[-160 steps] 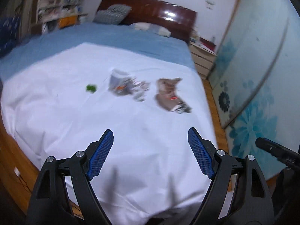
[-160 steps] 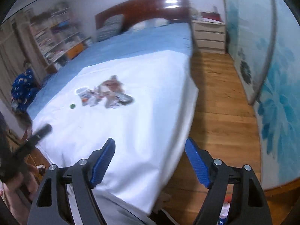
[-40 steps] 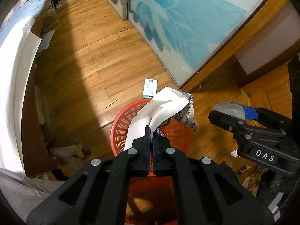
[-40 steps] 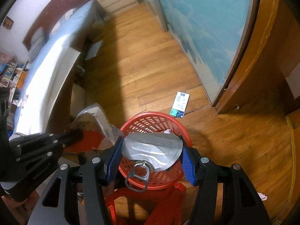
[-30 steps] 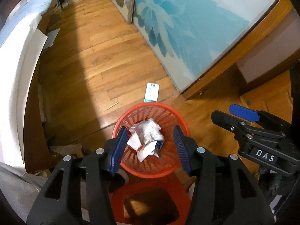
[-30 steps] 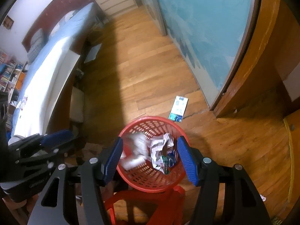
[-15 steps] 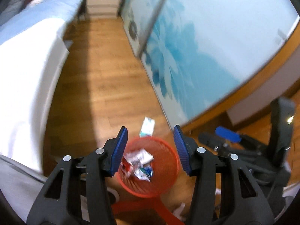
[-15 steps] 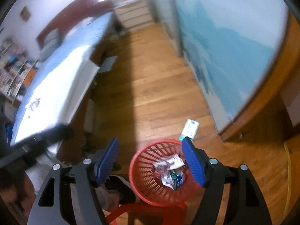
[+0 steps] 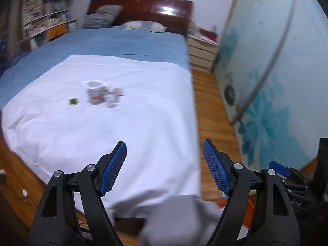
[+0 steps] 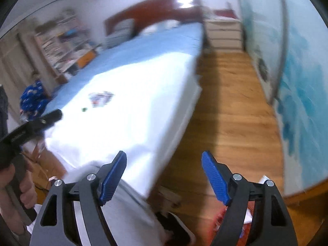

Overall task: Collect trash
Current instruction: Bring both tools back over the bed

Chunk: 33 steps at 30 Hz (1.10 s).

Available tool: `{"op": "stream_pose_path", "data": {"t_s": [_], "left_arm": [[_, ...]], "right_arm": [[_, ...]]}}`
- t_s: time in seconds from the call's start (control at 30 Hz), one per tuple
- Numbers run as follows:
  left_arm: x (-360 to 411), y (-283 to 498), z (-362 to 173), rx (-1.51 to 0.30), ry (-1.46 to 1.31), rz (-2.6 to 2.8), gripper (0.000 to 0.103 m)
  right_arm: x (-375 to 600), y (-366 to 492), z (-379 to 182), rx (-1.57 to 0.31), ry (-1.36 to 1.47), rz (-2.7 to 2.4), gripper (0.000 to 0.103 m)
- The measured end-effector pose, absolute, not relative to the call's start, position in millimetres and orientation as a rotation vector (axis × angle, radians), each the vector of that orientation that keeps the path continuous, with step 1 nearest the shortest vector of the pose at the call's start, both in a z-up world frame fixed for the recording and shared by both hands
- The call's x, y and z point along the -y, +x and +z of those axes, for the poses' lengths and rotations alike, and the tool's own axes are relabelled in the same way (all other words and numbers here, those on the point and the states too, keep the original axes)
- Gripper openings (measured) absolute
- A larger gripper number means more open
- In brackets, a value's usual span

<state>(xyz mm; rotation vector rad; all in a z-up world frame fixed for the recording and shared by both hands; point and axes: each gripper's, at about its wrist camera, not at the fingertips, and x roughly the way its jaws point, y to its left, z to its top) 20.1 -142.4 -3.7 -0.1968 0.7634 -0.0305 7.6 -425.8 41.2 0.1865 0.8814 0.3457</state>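
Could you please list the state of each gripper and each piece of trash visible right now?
left gripper: open, empty, raised above the bed's foot.
right gripper: open, empty, above the bed's corner.
cup: lying on the white sheet, uncollected.
crumpled wrappers: beside the cup, uncollected.
green scrap: lying apart, left of the cup.

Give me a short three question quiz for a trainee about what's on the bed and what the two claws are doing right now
1. True or false: the left claw grips trash.
2. Which lies nearest the cup-like container on the white sheet? A) green scrap B) pillow C) nightstand
3. Fill in: the right claw has its jaws ____.

Key: 1 false, it is open and empty. 2 A. 3 open.
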Motion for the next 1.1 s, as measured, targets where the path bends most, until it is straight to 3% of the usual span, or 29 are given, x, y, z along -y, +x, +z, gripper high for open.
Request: {"op": "stream_pose_path", "data": {"t_s": [0.5,1.1], "left_arm": [[51,18,-49,-0.809,-0.316,0.064,0.077],[38,20,-58,-0.836,-0.339,0.061,0.077]], "right_arm": [[254,26,54,-0.924,0.018,0.423,0.082],[255,59,36,-0.979,-0.001,0.383,0.082]]}}
